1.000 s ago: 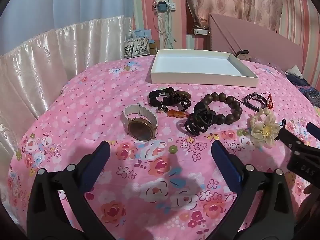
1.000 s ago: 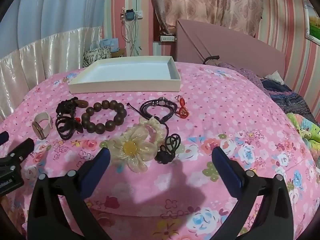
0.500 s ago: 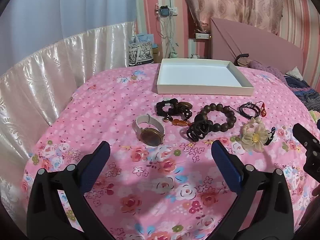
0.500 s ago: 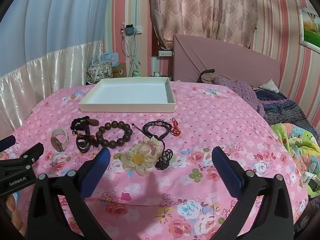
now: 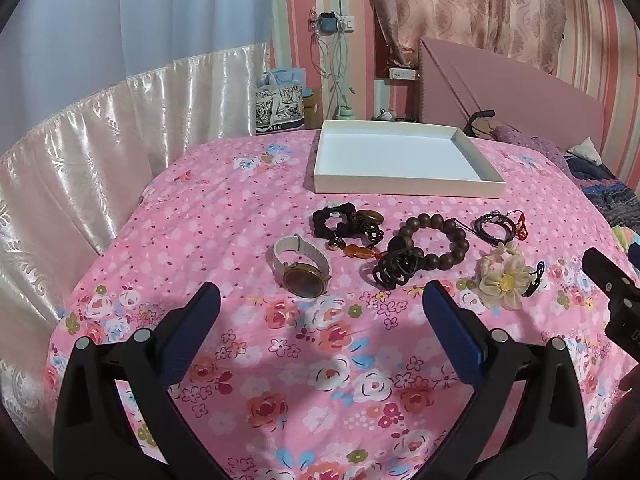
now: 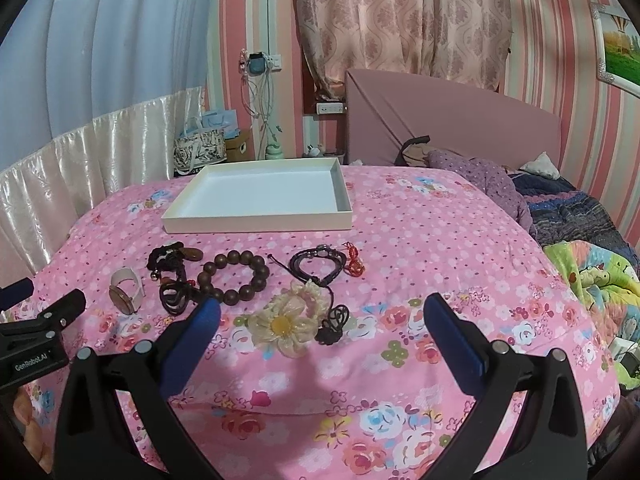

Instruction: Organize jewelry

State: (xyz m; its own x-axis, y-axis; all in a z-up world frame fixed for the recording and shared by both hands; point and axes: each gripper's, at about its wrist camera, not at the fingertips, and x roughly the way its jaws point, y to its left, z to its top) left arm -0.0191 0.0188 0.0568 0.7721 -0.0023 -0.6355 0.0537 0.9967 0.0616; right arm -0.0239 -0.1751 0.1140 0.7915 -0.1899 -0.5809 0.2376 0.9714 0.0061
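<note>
Jewelry lies in a row on the pink floral bedspread. From left: a white-strap watch, a black scrunchie with charms, a black claw clip, a brown bead bracelet, a cream flower hair tie, black cord bracelets and a red charm. An empty white tray stands behind them. My left gripper is open, short of the watch. My right gripper is open, around the flower in view.
A pink headboard and piled bedding are at the right. A satin bed skirt or curtain runs along the left. A patterned bag and a wall socket with cables stand behind the bed.
Both grippers pulled back and up from the jewelry a second ago, then came a little closer again. Both stayed open. Nothing on the bed moved.
</note>
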